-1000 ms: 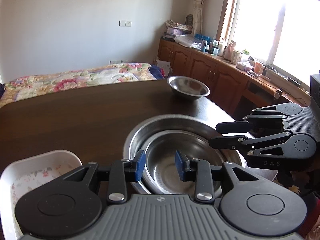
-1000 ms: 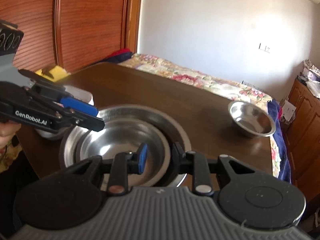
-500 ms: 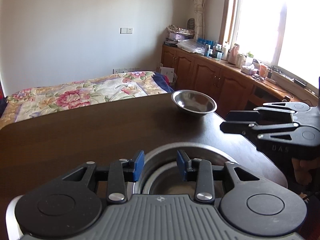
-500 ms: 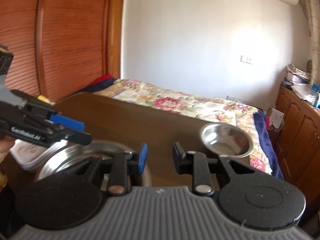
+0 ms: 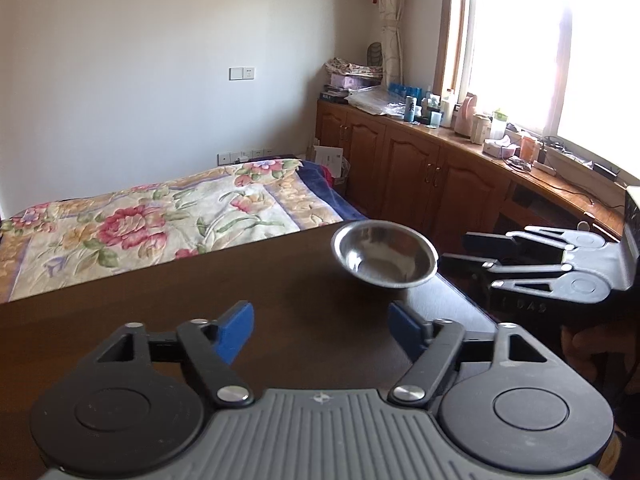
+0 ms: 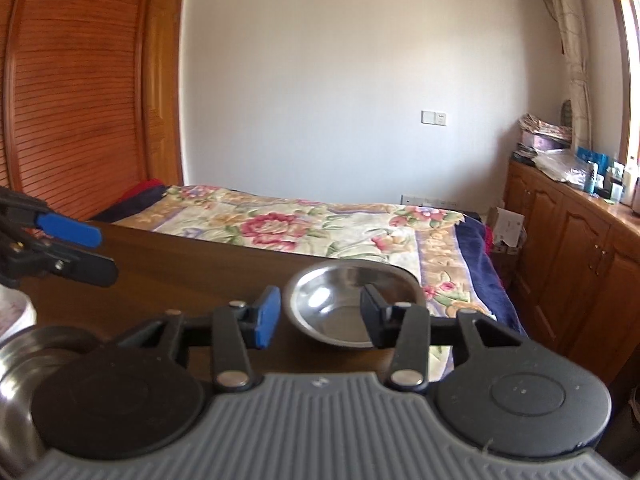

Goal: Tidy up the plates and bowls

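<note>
A small steel bowl (image 5: 386,254) (image 6: 324,300) sits alone near the far right corner of the dark wooden table (image 5: 160,300). My left gripper (image 5: 320,326) hangs open over the tabletop, nothing between its blue pads, the bowl ahead and slightly right. My right gripper (image 6: 320,316) is open too, and the bowl shows through its gap, a little beyond the fingertips. Nested larger steel bowls (image 6: 24,360) peek in at the right wrist view's lower left. Each gripper appears in the other's view: the right gripper (image 5: 456,248), the left gripper (image 6: 102,254).
A white dish (image 6: 12,312) edges in at the far left beside the nested bowls. Beyond the table lies a bed with a floral cover (image 5: 160,216). Wooden cabinets (image 5: 420,168) with clutter run under the window on the right.
Both grippers lifted away from the nested bowls and swung toward the small bowl. Both sets of fingers spread wider. The nested bowls dropped out of the left wrist view.
</note>
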